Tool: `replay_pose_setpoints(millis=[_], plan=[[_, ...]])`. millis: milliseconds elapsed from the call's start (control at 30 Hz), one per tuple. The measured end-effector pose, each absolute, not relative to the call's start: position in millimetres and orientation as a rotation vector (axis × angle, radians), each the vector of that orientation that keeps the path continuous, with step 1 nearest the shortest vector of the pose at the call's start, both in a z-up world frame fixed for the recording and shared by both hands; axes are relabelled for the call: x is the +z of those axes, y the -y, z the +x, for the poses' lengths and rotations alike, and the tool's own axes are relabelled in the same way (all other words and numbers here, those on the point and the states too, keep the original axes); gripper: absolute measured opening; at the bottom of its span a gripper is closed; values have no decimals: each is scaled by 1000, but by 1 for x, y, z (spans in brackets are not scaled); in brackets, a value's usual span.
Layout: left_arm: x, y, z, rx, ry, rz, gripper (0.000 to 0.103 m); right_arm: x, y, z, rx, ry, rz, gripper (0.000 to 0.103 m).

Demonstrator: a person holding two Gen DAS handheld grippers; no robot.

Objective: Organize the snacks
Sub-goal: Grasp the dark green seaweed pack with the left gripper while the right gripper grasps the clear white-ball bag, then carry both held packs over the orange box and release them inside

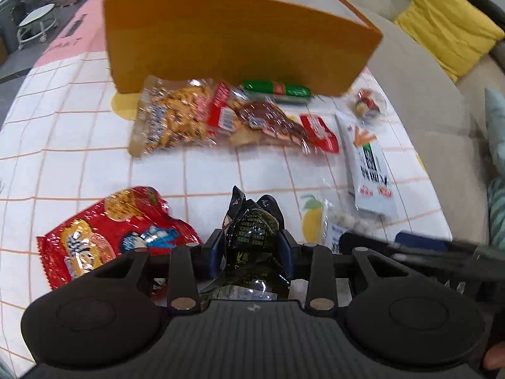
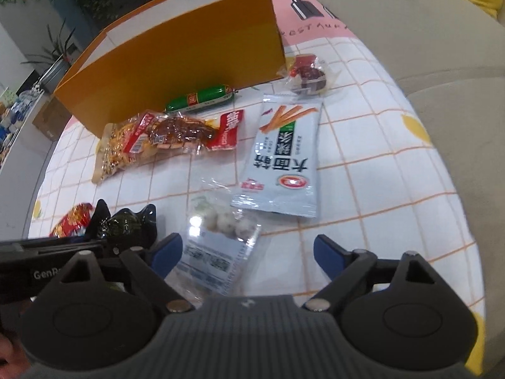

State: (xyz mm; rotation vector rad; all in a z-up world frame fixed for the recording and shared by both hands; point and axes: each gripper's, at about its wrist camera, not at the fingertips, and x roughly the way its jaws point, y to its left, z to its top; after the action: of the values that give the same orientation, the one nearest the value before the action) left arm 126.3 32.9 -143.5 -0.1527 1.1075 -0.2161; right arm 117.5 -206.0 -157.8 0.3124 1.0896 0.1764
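1. While the left gripper (image 1: 251,246) points steeply down at the surface (image 1: 79,145), its jaws are closed on a black crumpled snack packet (image 1: 252,237), which sits squarely between the two blue pads and sticks out past their tips.
2. Just left of those jaws lies a red snack bag (image 1: 116,230), flat on the checked cloth.
3. To the right of the left jaws, the right gripper (image 2: 247,252) stands with its jaws spread wide and gripping nothing.
4. A clear packet of pale round balls (image 2: 217,243) lies on the surface between the right jaws, nearer the left pad; neither pad presses on it.
5. Just beyond the right jaws lies a white packet printed with orange sticks (image 2: 281,161), its near end close to the clear packet.
6. Farther out, ahead and left of the right jaws, a clear bag of golden crackers (image 2: 120,148) and a reddish-brown meat pack with a red label (image 2: 189,132) overlap.
7. Beyond them a green sausage (image 2: 202,98) lies against the foot of the orange box (image 2: 176,60).
8. A small clear bag of dark red sweets (image 2: 306,75) lies by the box's right corner, farthest from the right jaws.
9. Past the surface's edge on the right is a beige sofa (image 2: 410,47).
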Motion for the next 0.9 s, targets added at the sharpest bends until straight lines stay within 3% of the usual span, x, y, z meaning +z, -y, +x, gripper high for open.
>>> replay_pose_setpoints(millis=[333,400,633,900], plan=[[-138,-55,137,-172,-1080,-276,41,-166,162,122,158,-1080,152,80],[-139,-56,138,-172,-1089,-280,41,-166,158,122,150,-1067,105,72],[-137,-51,136,-167,-1093,-257,41,-161,167,111,233,-1086,97,62],[-110,-57,131,-113,-1054,-270,41,-131,171,91,389,-1060,148,61]])
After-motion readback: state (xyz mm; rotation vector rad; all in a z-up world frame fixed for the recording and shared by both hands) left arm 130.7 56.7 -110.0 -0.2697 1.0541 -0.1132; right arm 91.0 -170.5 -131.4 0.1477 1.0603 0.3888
